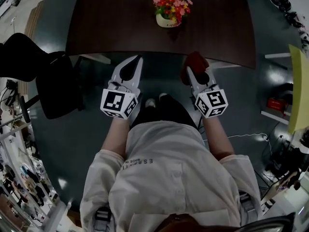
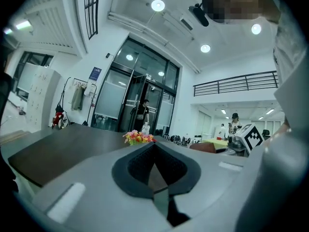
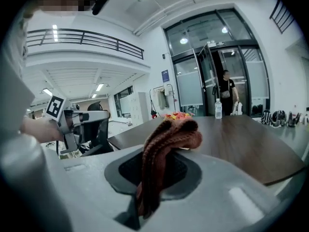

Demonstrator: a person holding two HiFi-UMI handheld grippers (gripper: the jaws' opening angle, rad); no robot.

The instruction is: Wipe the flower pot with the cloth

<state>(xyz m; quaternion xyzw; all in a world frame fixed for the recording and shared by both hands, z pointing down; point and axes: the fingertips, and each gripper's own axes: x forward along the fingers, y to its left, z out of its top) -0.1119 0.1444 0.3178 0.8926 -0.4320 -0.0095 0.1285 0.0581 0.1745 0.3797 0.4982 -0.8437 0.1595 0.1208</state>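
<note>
Head view, with both gripper views. I see the flower pot [image 1: 167, 21] standing upright on the dark brown table [image 1: 111, 23], toward the far side and roughly midway between its left and right ends. It is a small, rounded, cream-white pot. Its bouquet [image 1: 172, 3] of pink, red and yellow blooms with some green leaf spreads wider than the rim. In the two gripper views only the flowers [image 2: 138, 137] show above the table's surface; the pot's body is hidden behind each gripper's own casing.

The left gripper [image 1: 135, 62] hangs in front of the table's near edge, over the floor and well apart from the pot. Its jaws are pressed fully together, and I see nothing between them.

The right gripper [image 1: 194, 74] hangs beside it at about the same depth, also short of the pot. Its jaws are clamped on the cloth [image 3: 166, 144]. The cloth is a reddish-brown ribbed knit, folded into a thick band that rises from between the jaws, bunches over their tips and droops forward. From the head view it reads as a dark red lump [image 1: 195, 63] at the gripper's front end, overlapping the table's near edge.

A black chair [image 1: 53, 83] stands to the left of the table. A clear bottle [image 3: 218, 108] stands on the table's far end.
</note>
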